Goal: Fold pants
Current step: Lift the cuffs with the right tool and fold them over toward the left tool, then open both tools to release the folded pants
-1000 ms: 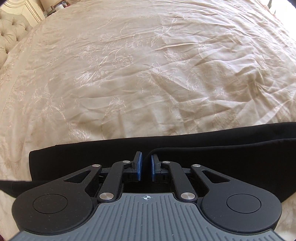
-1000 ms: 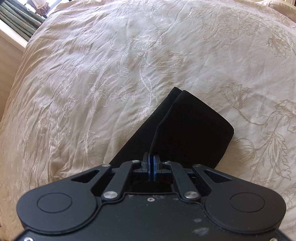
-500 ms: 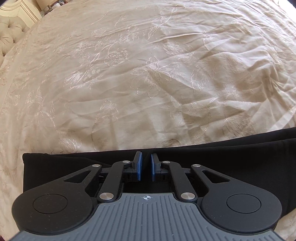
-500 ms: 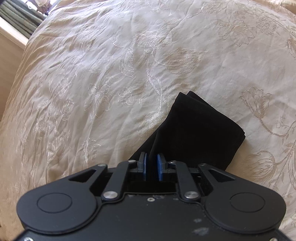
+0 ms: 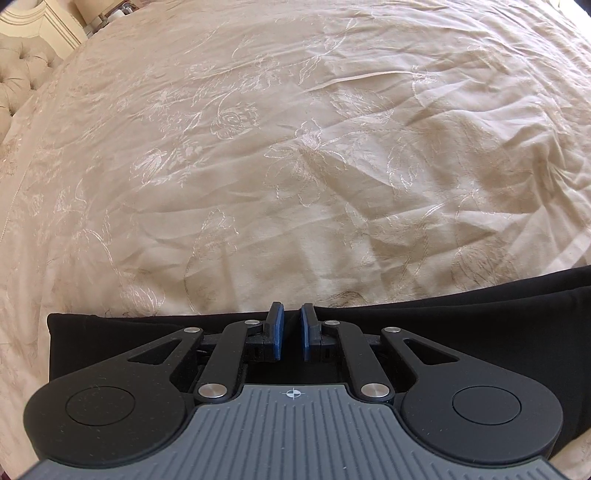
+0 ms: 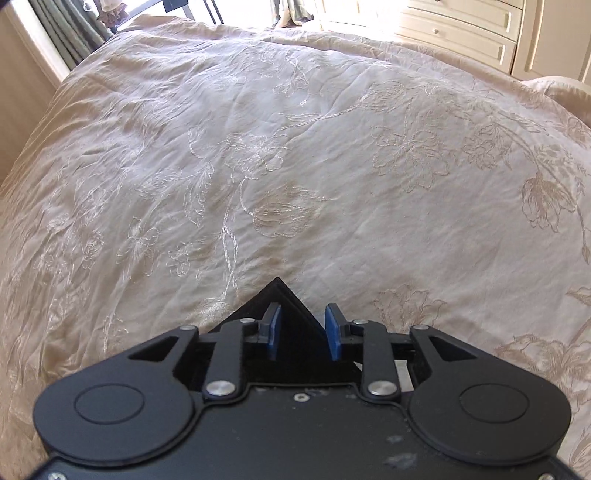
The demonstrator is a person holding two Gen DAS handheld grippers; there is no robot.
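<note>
1. Right wrist view: the pants [image 6: 291, 314] are now seen only as a black corner poking out on the bedspread [image 6: 295, 166] at the near edge of the frame; half a second ago a whole folded end was in sight.
2. The right gripper [image 6: 302, 330] has been opened wider, from pinched shut a second ago, and nothing is held between its pads; the corner lies below the gap.
3. In the left wrist view the pants [image 5: 480, 328] are laid as a flat black band across the near edge of the bed, running off to the right, little changed in half a second.
4. The left gripper [image 5: 290, 330] has been kept at the same narrow gap over the cloth; whether any cloth is pinched cannot be told.
5. This fold is judged to have been laid down and released by the right side.
6. A tufted headboard [image 5: 18, 81] is seen far left, drawers [image 6: 461, 33] far right.
</note>
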